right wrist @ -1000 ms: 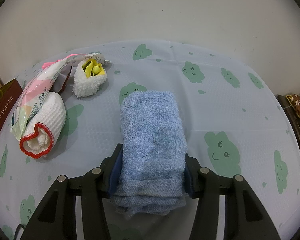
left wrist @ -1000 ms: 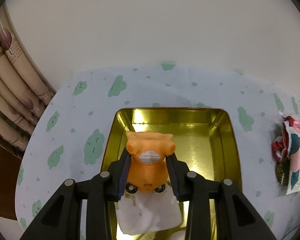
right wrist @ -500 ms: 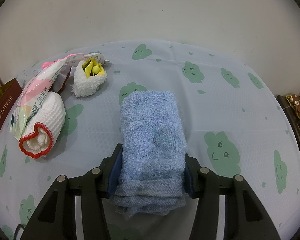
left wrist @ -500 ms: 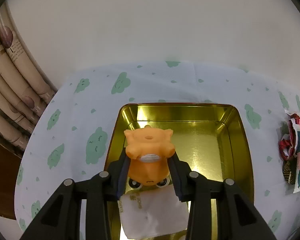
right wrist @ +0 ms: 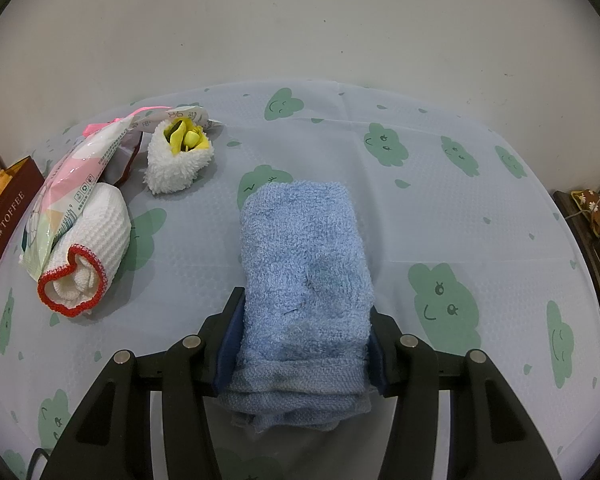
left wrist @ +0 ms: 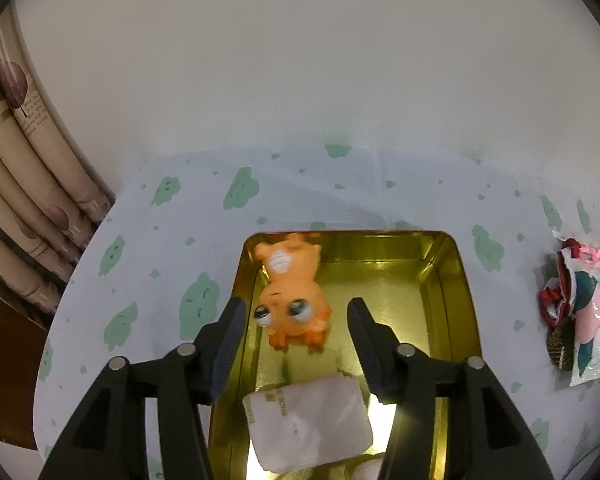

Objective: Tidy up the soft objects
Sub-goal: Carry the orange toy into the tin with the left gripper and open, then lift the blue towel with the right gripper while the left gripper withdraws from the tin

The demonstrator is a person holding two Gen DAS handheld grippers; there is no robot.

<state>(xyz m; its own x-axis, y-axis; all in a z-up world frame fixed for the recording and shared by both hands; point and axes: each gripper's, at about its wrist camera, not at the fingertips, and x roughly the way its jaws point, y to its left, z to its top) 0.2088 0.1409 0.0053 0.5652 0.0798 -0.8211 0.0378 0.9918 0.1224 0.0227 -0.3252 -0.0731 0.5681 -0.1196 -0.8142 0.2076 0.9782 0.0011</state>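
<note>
The orange toy lies in the gold tin, just ahead of the left gripper, head toward the jaws and feet against the tin's far left corner. The jaws have just been opening and now stand spread; the toy sits between and beyond their tips, and neither pad presses on it. Under the jaws, nearer the camera, a white packet lies flat on the tin floor. Off to the right of the jaws, outside the tin, a pink wrapper rests on the cloud-print cloth.

The right gripper pinches a folded blue towel, both pads pressed into its sides; the towel reaches out ahead of the jaws over the cloth. To the left of the jaws lie a rolled white cloth with red trim, with a wipes pack leaning on it, and a fluffy white sock with yellow inside. A brown box stands at the far left.
</note>
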